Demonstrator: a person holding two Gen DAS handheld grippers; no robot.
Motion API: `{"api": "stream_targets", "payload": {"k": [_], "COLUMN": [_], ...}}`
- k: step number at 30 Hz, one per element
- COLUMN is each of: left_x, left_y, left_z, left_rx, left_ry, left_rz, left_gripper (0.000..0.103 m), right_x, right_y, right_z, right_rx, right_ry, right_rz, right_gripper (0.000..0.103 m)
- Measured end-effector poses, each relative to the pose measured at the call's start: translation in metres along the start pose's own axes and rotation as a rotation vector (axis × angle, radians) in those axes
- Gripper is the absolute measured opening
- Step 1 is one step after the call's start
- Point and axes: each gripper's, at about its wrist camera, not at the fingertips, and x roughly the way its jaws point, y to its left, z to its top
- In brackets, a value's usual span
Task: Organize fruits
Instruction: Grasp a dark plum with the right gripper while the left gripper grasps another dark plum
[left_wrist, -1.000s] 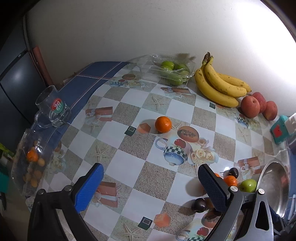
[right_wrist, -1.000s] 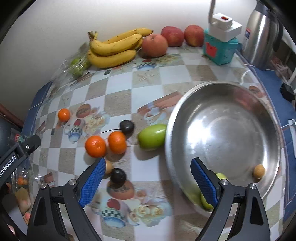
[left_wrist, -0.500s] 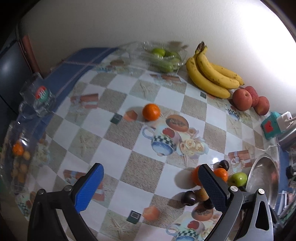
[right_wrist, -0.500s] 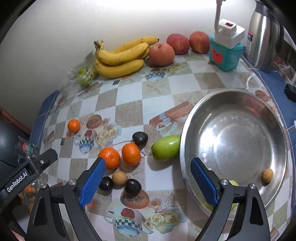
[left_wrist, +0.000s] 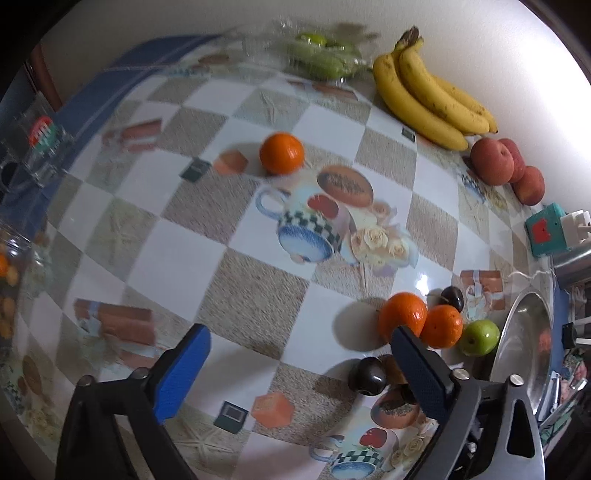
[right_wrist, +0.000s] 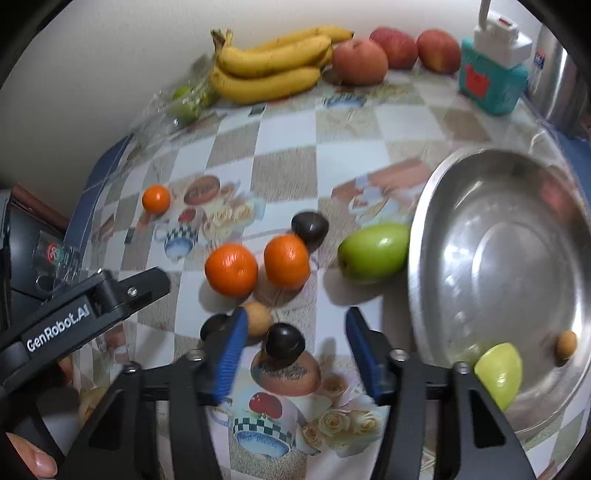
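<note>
Two oranges (right_wrist: 231, 269) (right_wrist: 287, 261), dark plums (right_wrist: 309, 226) (right_wrist: 285, 341), a small tan fruit (right_wrist: 256, 318) and a green fruit (right_wrist: 373, 252) lie on the table left of a steel bowl (right_wrist: 424, 236). The bowl holds a green fruit (right_wrist: 499, 373) and a small tan fruit (right_wrist: 566, 343). My right gripper (right_wrist: 295, 339) is open, low over the near plum, with nothing between the pads. My left gripper (left_wrist: 299, 350) is open and empty; its right finger (left_wrist: 417, 369) stands just in front of the oranges (left_wrist: 402, 319). A lone orange (left_wrist: 281, 152) lies farther out.
Bananas (right_wrist: 269, 70), red apples (right_wrist: 360, 61) and a bag of green fruit (left_wrist: 321, 59) line the wall. A teal box (right_wrist: 491, 81) and a steel kettle (right_wrist: 561, 81) stand at the back right. A glass mug (left_wrist: 40, 147) and a jar (left_wrist: 11, 273) stand at the left edge.
Both grippers have moved in lower and closer to the fruit cluster. The right gripper's jaws have narrowed and now stand over the near plum. The left gripper has shifted right toward the oranges.
</note>
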Motion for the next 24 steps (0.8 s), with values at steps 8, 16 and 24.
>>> {"api": "stream_targets", "payload": {"k": [8, 16, 24], "left_x": [0.004, 0.008, 0.009], "left_y": [-0.003, -0.009, -0.01], "left_z": [-0.003, -0.006, -0.006], "left_rx": [-0.009, -0.013, -0.013], "left_ry": [0.033, 0.059, 0.064], "left_rz": [-0.045, -0.078, -0.075], "left_gripper": [0.081, 0.077, 0.077], "right_x": [0.013, 0.019, 0.02], "right_y": [0.003, 0.004, 0.001], "right_z": [-0.006, -0.007, -0.006], "right_rx": [-0.019, -0.034, -0.042], "right_ry": [0.059, 0.078, 0.074], "right_rz": [0.021, 0.013, 0.019], "right_gripper": [0.043, 0.04, 0.031]}}
